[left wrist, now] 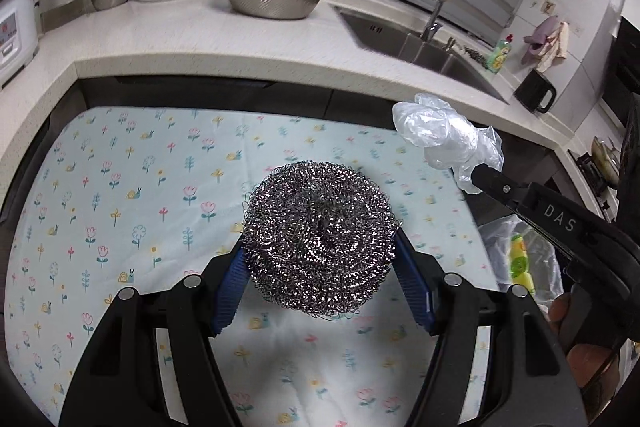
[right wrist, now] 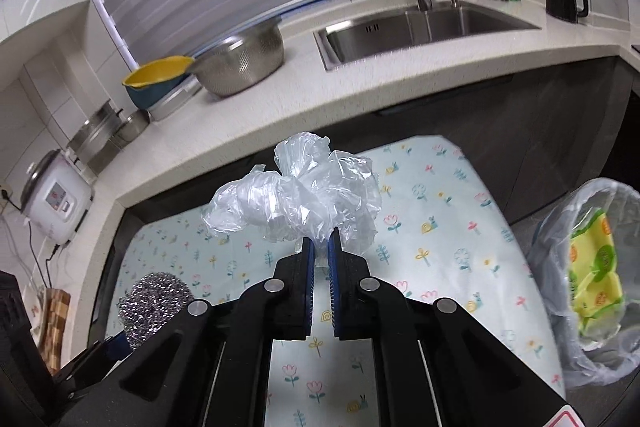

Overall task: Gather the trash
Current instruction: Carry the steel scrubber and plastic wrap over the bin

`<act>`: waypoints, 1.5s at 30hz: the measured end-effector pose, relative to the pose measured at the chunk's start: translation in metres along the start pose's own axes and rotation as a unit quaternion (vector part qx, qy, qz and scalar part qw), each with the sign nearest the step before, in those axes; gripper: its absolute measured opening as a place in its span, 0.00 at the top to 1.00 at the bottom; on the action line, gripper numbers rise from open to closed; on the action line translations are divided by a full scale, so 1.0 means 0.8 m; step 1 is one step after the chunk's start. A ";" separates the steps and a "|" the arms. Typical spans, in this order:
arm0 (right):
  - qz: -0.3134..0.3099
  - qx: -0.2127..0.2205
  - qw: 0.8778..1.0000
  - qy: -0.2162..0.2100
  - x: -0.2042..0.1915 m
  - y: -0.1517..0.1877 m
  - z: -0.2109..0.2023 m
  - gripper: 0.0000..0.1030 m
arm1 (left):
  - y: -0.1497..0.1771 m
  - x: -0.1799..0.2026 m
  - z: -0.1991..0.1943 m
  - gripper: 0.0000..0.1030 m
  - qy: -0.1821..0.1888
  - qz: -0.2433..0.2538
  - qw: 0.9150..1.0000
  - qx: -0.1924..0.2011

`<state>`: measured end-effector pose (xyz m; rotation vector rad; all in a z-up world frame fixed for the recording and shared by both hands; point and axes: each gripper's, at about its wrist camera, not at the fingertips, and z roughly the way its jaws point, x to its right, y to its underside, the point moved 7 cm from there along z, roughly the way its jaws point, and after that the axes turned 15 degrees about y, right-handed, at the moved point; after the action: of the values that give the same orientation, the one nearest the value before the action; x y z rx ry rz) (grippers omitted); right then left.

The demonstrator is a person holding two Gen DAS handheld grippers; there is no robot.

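right claw [right wrist: 319, 247] is pinching the crumpled plastic wrap [right wrist: 296, 199] by what's probably just a thin edge, left claw [left wrist: 320, 259] is gripping the steel scourer [left wrist: 320, 239], so the wrap's risking slipping short of the trash bin [right wrist: 560, 227]

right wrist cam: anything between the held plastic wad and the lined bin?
Nothing stands between them. In the right wrist view only bare floral cloth lies between the plastic wad and the lined bin.
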<state>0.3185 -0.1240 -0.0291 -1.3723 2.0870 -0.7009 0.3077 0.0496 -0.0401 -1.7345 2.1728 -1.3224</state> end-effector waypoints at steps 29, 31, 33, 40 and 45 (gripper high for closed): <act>0.076 0.095 0.990 0.067 0.225 -0.040 -0.180 0.93 | 0.013 0.276 -0.018 0.37 0.097 0.121 0.988 0.009; 0.084 0.094 0.989 0.074 0.244 -0.036 -0.182 0.93 | 0.018 0.290 -0.011 0.37 0.103 0.127 0.986 0.003; 0.093 0.091 0.988 0.083 0.264 -0.030 -0.183 0.93 | 0.024 0.305 -0.002 0.37 0.107 0.136 0.985 -0.004; 0.117 0.078 0.984 0.112 0.326 -0.005 -0.178 0.93 | 0.047 0.353 0.035 0.37 0.121 0.164 0.978 -0.032; 0.137 0.063 0.979 0.135 0.369 0.017 -0.166 0.93 | 0.066 0.383 0.066 0.37 0.131 0.188 0.972 -0.054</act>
<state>0.1197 -0.3768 0.0119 -0.9390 2.3368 -0.9226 0.1832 -0.2326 0.0273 -1.1398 2.5903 -1.4155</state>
